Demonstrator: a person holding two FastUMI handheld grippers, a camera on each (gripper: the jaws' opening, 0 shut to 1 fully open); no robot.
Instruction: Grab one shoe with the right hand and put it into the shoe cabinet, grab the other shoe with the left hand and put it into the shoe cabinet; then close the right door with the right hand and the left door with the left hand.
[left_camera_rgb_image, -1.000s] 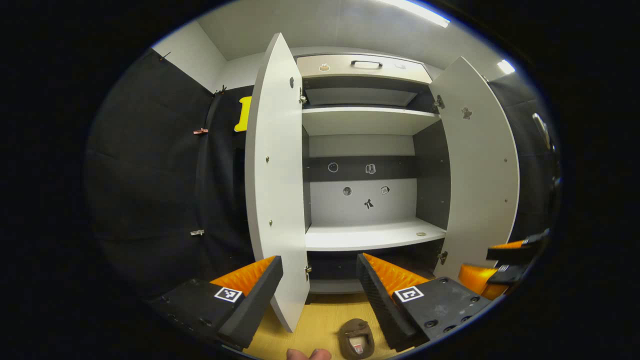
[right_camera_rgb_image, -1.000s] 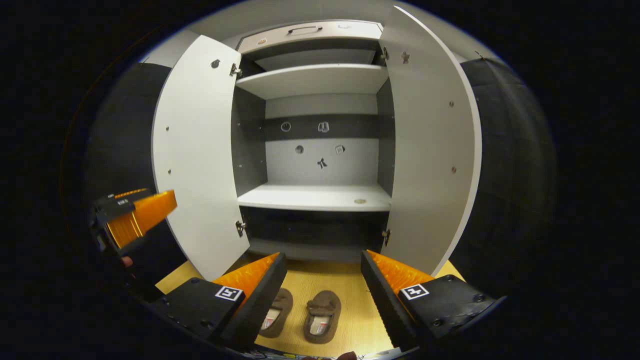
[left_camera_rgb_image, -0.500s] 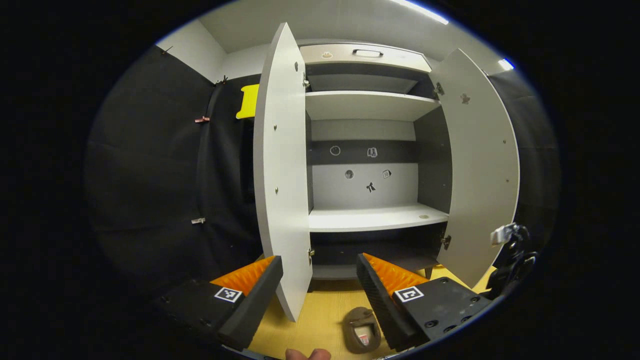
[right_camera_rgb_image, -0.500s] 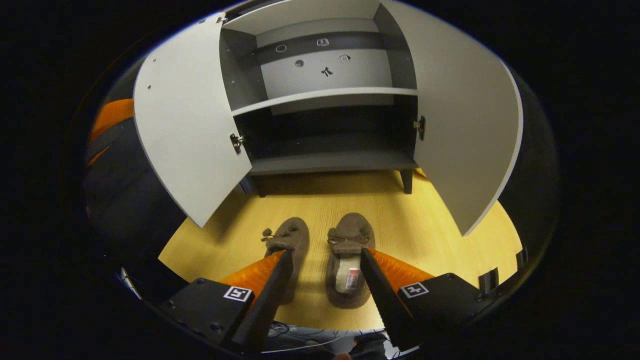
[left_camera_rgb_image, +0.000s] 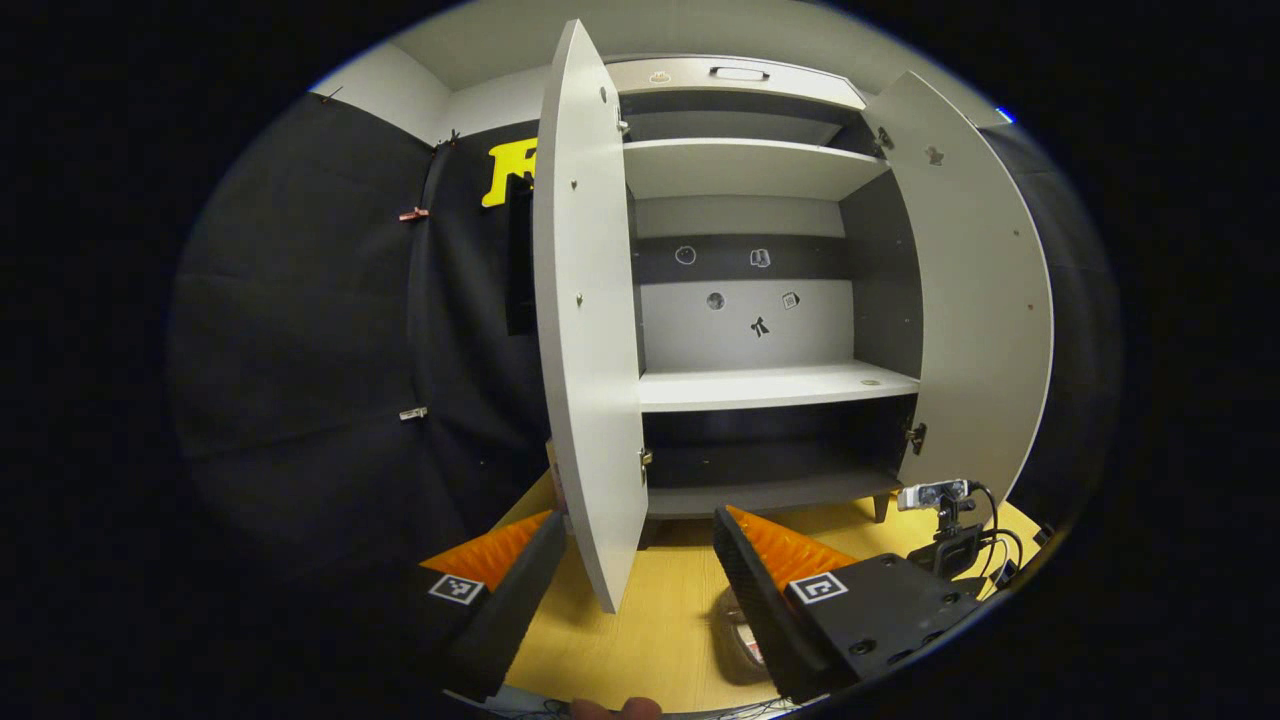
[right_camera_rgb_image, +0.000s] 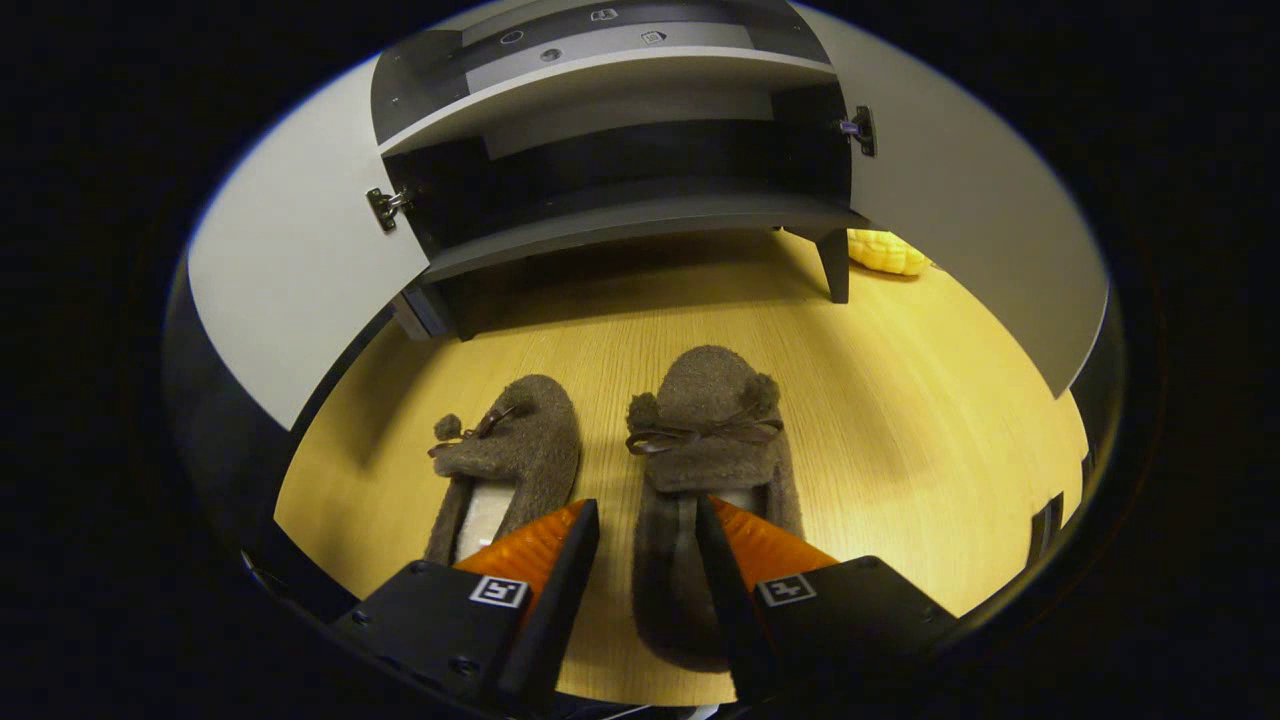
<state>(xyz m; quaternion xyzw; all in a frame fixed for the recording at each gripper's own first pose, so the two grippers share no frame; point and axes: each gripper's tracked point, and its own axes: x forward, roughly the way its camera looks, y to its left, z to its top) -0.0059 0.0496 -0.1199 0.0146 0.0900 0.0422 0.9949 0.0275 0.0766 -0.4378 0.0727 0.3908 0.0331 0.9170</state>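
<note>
In the right gripper view, the right gripper (right_camera_rgb_image: 645, 520) is low over the wooden floor (right_camera_rgb_image: 900, 420), jaws narrowed around the left side wall of the right slipper (right_camera_rgb_image: 705, 470); whether both fingers press it I cannot tell. The left slipper (right_camera_rgb_image: 505, 465) lies just beside it (both have small bows, toes toward the cabinet). In the left gripper view, the left gripper (left_camera_rgb_image: 640, 535) hangs with jaws wide apart, holding nothing, before the shoe cabinet (left_camera_rgb_image: 765, 385), both doors open. No writing is legible.
</note>
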